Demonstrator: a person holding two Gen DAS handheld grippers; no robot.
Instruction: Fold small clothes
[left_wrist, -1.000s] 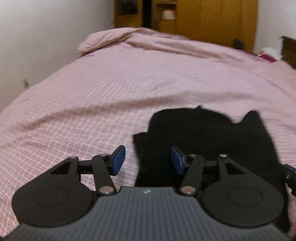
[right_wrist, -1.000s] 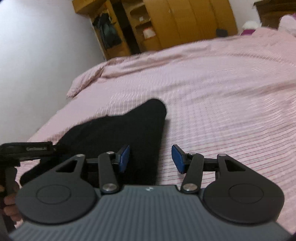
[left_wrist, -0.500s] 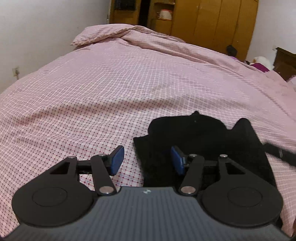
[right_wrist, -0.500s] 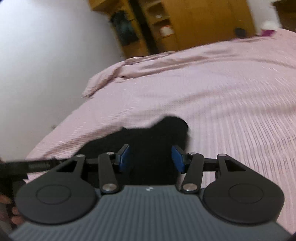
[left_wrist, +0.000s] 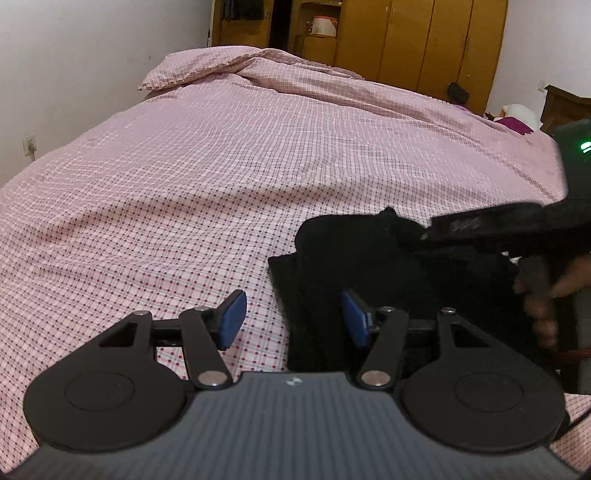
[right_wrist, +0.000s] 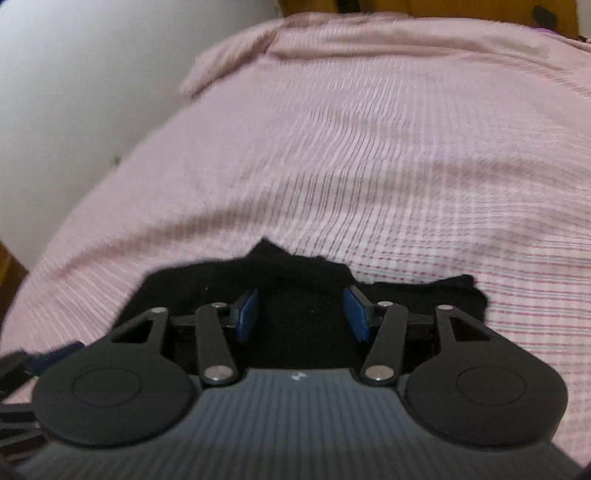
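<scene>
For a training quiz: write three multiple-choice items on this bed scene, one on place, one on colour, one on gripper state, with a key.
1. Where does the black garment lie?
A. on the pink checked bedspread
B. inside the wardrobe
C. on the floor

2. What colour are the left gripper finger pads?
A. red
B. blue
C. white

3. How does the right gripper stand?
A. shut on the garment
B. out of view
C. open, over the garment

Key: 1 A, cloth rests on the bedspread; 2 B, pads show blue; 3 C, a wide gap between the pads.
</scene>
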